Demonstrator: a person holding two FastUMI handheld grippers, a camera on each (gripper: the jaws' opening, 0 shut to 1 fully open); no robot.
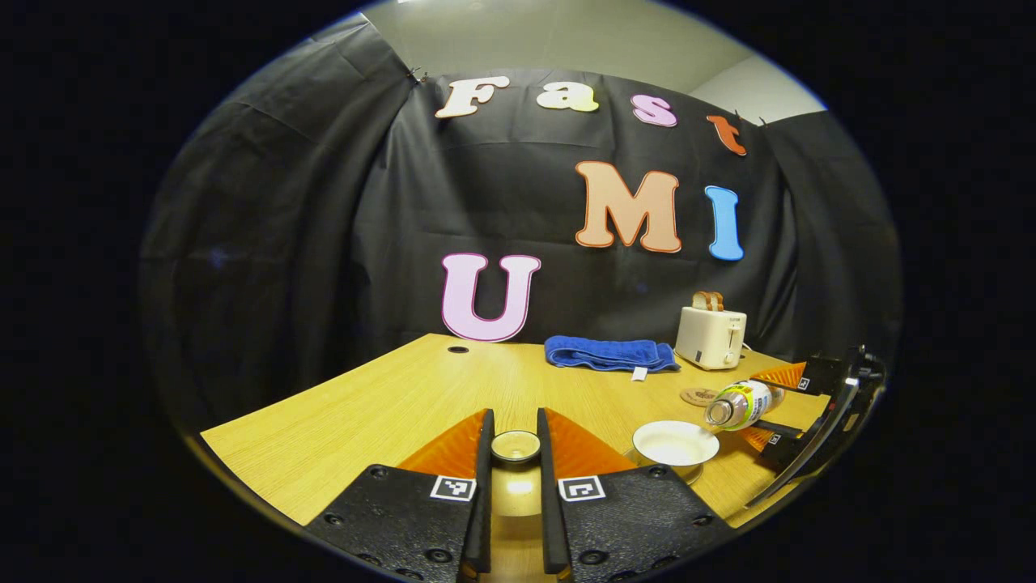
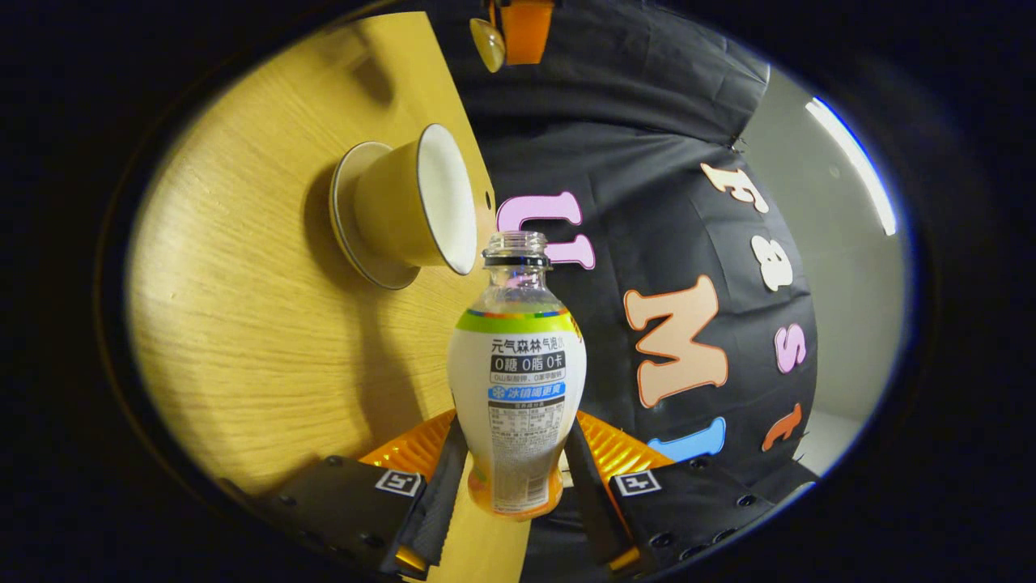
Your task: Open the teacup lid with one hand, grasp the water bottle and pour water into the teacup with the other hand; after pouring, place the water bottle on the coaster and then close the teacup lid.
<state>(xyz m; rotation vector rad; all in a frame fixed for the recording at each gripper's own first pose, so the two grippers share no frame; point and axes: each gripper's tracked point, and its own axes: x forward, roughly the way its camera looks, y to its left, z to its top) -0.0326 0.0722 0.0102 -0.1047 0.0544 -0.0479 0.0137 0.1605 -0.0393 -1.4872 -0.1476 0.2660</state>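
Your water bottle (image 2: 516, 380), light, slick plastic, lies tipped with its open mouth beside the teacup (image 2: 417, 202) rim; keep hold at its lower body. Right claw (image 2: 510, 478) pinches it; left claw (image 1: 515, 453) pinches the lid (image 1: 515, 446) above the desk (image 1: 364, 405).

Both views are evenly and fairly brightly lit from overhead; in the right gripper view a ceiling strip light (image 2: 851, 164) glares at two o'clock. The teacup (image 2: 414, 206) throws a soft shadow on the worktop (image 2: 243, 324). Fisheye bending curves the edges, and the lid (image 1: 515, 447) carries a bright glint.
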